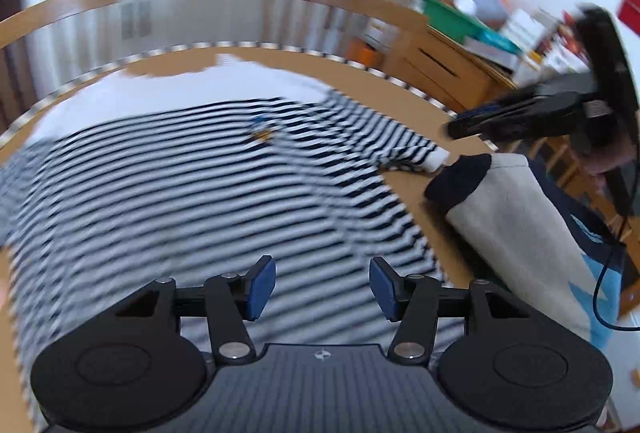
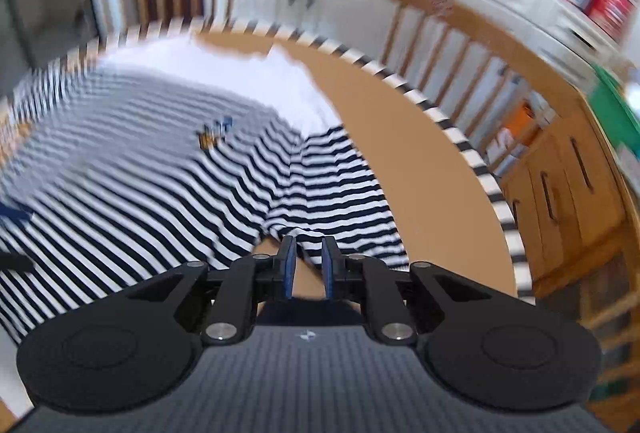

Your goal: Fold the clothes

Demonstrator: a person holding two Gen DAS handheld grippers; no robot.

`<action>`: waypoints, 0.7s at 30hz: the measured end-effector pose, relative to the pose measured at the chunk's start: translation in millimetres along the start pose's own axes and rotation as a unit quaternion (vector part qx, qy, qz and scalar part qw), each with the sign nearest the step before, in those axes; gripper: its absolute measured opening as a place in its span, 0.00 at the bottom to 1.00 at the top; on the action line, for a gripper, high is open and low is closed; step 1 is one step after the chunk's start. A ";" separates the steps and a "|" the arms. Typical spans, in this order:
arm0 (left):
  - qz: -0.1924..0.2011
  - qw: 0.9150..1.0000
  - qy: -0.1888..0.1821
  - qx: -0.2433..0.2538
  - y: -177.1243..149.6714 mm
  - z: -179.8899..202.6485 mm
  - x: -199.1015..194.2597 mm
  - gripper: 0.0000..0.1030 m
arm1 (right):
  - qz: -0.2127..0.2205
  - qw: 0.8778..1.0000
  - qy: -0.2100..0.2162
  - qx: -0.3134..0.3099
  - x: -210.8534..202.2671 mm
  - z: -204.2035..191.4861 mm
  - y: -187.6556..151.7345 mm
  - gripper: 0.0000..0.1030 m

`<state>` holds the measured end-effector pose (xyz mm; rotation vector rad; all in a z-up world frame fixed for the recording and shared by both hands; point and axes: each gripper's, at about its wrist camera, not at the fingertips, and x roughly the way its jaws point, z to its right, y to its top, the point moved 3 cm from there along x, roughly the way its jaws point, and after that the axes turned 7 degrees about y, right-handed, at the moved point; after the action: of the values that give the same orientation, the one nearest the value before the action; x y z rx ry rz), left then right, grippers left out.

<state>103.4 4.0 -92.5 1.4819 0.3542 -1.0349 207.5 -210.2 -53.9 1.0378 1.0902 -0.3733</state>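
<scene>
Round wooden table (image 2: 420, 161), tan top, rimmed with a black-and-white checked edge band (image 2: 472, 153). Spread flat across most of it, a navy-and-white striped shirt (image 1: 192, 201), small orange-and-blue emblem (image 2: 214, 135) on the chest, right sleeve (image 2: 340, 193) reaching toward the near right. Under its far end, a white cloth (image 2: 224, 69). Bare wood at right and far.

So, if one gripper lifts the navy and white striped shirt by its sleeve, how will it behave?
The navy and white striped shirt is thin knit cloth lying flat with soft wrinkles, so it will probably hang limp. It looks light. The sleeve would likely rise first, dragging the body across the round wooden table rather than lifting it whole.
</scene>
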 end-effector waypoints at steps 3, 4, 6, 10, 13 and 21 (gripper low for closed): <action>-0.013 1.000 -0.021 0.005 9.8 10.6 28.3 0.54 | -0.063 0.996 -0.006 -0.068 40.5 -13.0 6.4 0.12; -0.016 0.999 -0.027 0.006 11.1 12.7 35.6 0.55 | -0.085 0.992 -0.013 -0.091 52.0 -17.0 6.6 0.12; -0.025 0.999 -0.039 0.003 8.5 12.8 45.8 0.57 | -0.125 0.983 -0.038 -0.129 71.6 -20.7 4.5 0.12; -0.049 0.997 -0.050 -0.012 -6.8 -0.2 49.5 0.60 | -0.174 0.978 0.000 -0.112 81.3 -10.1 2.0 0.00; -0.050 0.997 -0.055 -0.025 -14.5 -16.7 38.1 0.65 | -0.134 0.988 0.080 -0.005 47.9 16.9 17.2 0.00; -0.055 0.996 -0.058 -0.049 -24.7 -42.1 22.2 0.69 | -0.135 0.974 0.143 0.113 30.5 69.3 25.1 0.20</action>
<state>113.8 40.3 -130.7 1.3206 0.4029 -1.1694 276.9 -248.7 -62.2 1.1708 1.4804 -0.5904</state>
